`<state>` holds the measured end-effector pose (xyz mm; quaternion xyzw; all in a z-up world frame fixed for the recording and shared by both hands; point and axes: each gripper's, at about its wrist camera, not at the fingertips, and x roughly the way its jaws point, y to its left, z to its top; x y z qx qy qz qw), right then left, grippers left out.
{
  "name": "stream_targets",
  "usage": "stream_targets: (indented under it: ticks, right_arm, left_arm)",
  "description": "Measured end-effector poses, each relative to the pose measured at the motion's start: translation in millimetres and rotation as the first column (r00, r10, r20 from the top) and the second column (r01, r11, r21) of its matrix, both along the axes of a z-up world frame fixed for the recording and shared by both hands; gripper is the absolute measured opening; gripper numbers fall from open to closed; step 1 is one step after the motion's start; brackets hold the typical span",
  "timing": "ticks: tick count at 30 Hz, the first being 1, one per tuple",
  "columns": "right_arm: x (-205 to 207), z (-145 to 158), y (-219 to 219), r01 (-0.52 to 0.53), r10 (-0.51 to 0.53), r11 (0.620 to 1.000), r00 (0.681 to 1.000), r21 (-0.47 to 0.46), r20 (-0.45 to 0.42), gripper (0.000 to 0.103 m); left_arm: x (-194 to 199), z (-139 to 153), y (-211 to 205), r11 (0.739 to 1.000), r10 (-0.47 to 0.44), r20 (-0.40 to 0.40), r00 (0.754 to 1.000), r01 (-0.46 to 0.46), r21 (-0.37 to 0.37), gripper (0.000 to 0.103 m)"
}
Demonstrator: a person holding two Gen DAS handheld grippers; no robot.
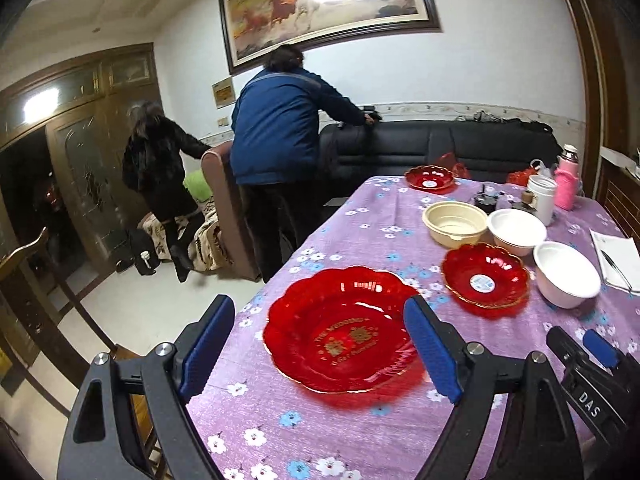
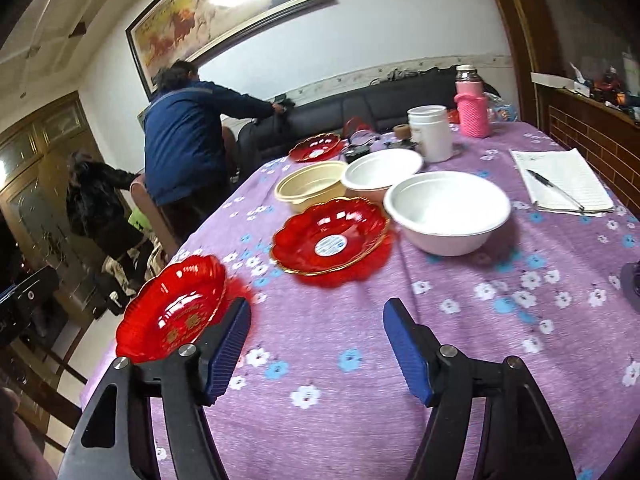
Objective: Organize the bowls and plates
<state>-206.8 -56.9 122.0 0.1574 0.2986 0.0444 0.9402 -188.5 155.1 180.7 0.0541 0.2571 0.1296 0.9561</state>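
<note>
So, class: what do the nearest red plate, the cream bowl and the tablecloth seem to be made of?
Nearest red plate: probably clear glossy plastic, possibly glass; light passes through and tints the cloth red.
Cream bowl: likely thin matte plastic, with a rolled rim.
Tablecloth: soft woven fabric, purple with printed flowers and no shine.

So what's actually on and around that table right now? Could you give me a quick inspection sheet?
Surface: purple floral tablecloth.
Job's things: three red scalloped plastic plates; cream plastic bowl; two white bowls.
Clutter: white notepad with pen, pink knitted-sleeve flask, white canister.
Grippers: left hand-held gripper and right hand-held gripper open, empty.
Cables: nothing seen.
Surroundings: two people by black sofa.
</note>
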Motion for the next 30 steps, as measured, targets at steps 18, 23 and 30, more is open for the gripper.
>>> stream_targets:
  ticks: [18, 23, 30]
  right_arm:
    - [19.1, -18.6, -37.5, 0.042, -0.041, 0.999, 0.996, 0.018, -0.076, 0.074]
    - [51.4, -24.5, -43.1, 0.043, -0.037, 0.998, 0.989, 0.040, -0.141, 0.074]
    - [124.4, -46.2, -38.2, 0.078, -0.045, 0.988, 0.970, 0.134, -0.237, 0.074]
  left_arm:
    - [31.3, -23.2, -12.2, 0.982, -0.145, -0.153, 0.977, 0.124, -0.140, 0.086]
    - [57.6, -29.1, 5.5, 0.963, -0.180, -0.191, 0.965, 0.134, -0.233, 0.086]
    - [117.3, -31.4, 9.7, 0.917, -0.262, -0.281, 0.923, 0.147, -0.372, 0.086]
